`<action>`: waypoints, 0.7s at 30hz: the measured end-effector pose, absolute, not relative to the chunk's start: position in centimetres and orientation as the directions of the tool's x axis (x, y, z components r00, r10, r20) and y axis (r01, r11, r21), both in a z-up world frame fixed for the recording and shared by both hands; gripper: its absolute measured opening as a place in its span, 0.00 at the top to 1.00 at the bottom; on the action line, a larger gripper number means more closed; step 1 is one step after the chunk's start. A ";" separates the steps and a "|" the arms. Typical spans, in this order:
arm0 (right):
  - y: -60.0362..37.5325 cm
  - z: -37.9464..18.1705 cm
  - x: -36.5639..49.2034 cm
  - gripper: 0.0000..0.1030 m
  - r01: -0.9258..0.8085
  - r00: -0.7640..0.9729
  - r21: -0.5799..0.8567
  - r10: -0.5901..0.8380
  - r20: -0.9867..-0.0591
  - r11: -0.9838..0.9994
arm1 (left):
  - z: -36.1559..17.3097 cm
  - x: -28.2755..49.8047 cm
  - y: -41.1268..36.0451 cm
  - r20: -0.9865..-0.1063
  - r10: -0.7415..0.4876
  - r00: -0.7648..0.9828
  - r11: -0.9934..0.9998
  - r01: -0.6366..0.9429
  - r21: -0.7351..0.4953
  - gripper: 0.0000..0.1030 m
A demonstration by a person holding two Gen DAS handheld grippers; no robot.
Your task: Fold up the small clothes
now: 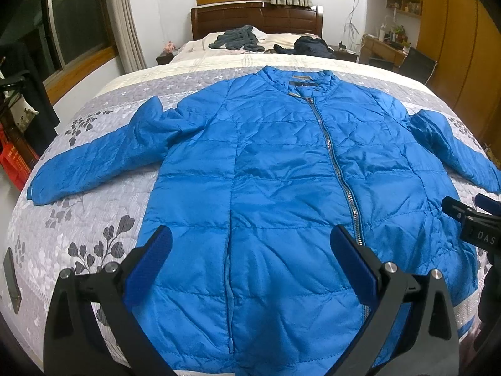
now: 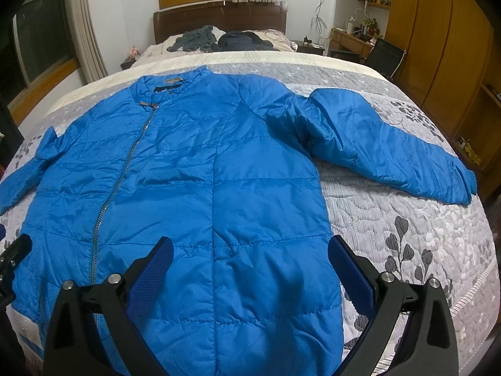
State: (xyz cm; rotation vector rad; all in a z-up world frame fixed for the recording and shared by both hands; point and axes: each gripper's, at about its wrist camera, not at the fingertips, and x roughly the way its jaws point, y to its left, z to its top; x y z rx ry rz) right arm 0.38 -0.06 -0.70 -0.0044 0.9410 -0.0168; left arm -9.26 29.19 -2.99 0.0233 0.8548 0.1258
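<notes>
**Jacket spread flat, no fold begun**

A blue quilted jacket (image 1: 266, 169) is laid front-up across the middle of the bed (image 1: 94, 219), sleeves spread toward both side edges, zip closed. Its slick, puffy shell could slip from a shallow pinch, or spring back once folded. The left gripper (image 1: 250, 263) and right gripper (image 2: 250, 266) are held wide open above the hem, empty. Dark clothes (image 1: 238, 40) are heaped near the headboard.

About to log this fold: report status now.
Left hand-held gripper open, right hand-held gripper open, both empty. Blue jacket flat on bed, zipped, sleeves spread. Nothing in the way.
</notes>
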 end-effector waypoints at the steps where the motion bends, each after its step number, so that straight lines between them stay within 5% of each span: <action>1: 0.0 -0.7 0.4 0.04 0.013 0.589 -0.011 -0.017 -0.808 1.000 | -3.0 -9.2 29.1 -0.750 0.120 0.650 0.992 -0.101 0.071 0.03; 21: -0.1 -0.7 0.4 0.04 0.011 0.590 -0.011 -0.015 -0.807 1.000 | -3.0 -9.3 29.3 -0.751 0.119 0.649 0.992 -0.103 0.068 0.03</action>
